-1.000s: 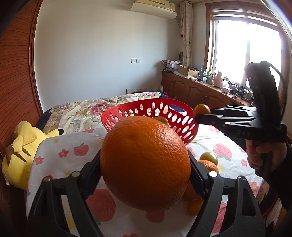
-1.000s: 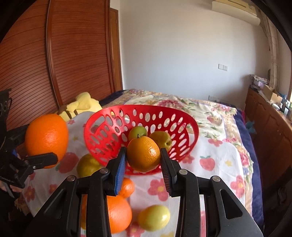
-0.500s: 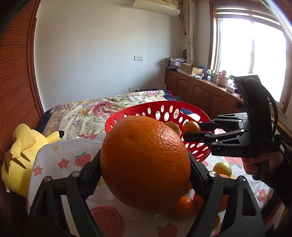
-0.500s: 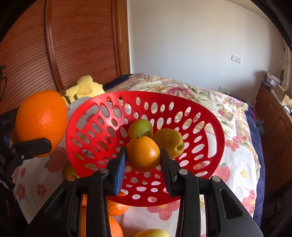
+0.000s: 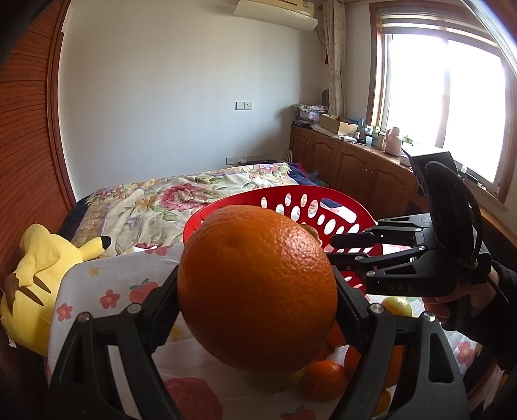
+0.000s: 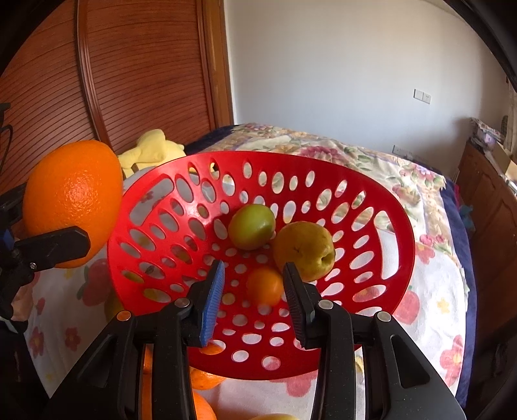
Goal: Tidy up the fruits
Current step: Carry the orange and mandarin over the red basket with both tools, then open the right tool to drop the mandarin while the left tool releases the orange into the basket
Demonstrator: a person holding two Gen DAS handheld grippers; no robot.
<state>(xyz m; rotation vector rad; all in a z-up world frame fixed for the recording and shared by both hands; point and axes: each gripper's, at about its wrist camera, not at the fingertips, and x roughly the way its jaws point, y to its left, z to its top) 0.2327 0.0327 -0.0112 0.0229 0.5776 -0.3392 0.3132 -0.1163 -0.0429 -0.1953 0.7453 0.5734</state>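
- A yellow plush toy (image 5: 35,278) lies at the left edge of the bed, against the ribbed wooden panel (image 5: 22,155); its ear tip is black
- A white cloth with strawberry and flower print (image 6: 429,278) covers the near part of the bed; beyond it a floral quilt (image 5: 181,194) runs toward the far wall
- An air conditioner (image 5: 274,13) hangs high on the white wall; a light switch (image 5: 244,105) sits lower, a socket strip (image 5: 239,159) near the floor
- Wooden cabinets (image 5: 349,168) run below the bright window (image 5: 442,97); a cardboard box (image 5: 337,124) and small clutter lie on top; a patterned curtain (image 5: 336,55) hangs beside the frame
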